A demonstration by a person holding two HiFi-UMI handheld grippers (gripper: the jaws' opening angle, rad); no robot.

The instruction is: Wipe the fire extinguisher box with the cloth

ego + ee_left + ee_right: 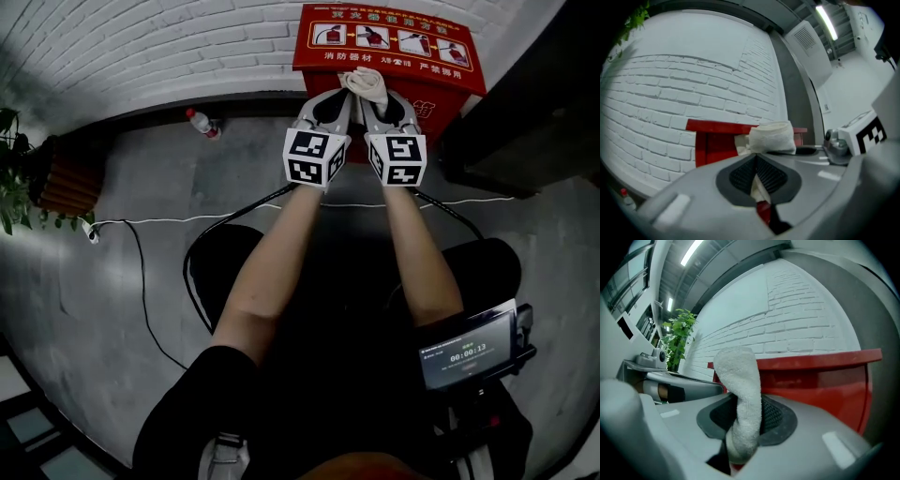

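- The red fire extinguisher box (389, 56) stood on the floor (122, 272) against a white brick wall (141, 47). A bottle (202, 123) lay to its left, a plant (11, 173) stood further left, and a cable (187, 218) crossed the floor.
- The left claw (345, 98) was closed on a thin edge of the cloth (366, 82).
- The right claw (373, 101) was clamped on a thick roll of the same cloth.
- The cloth was bunched at the box's near top edge; whether it touched the box could not be told.
- Only the head view showed the pictures on the lid. The gripper views showed the box edge-on.
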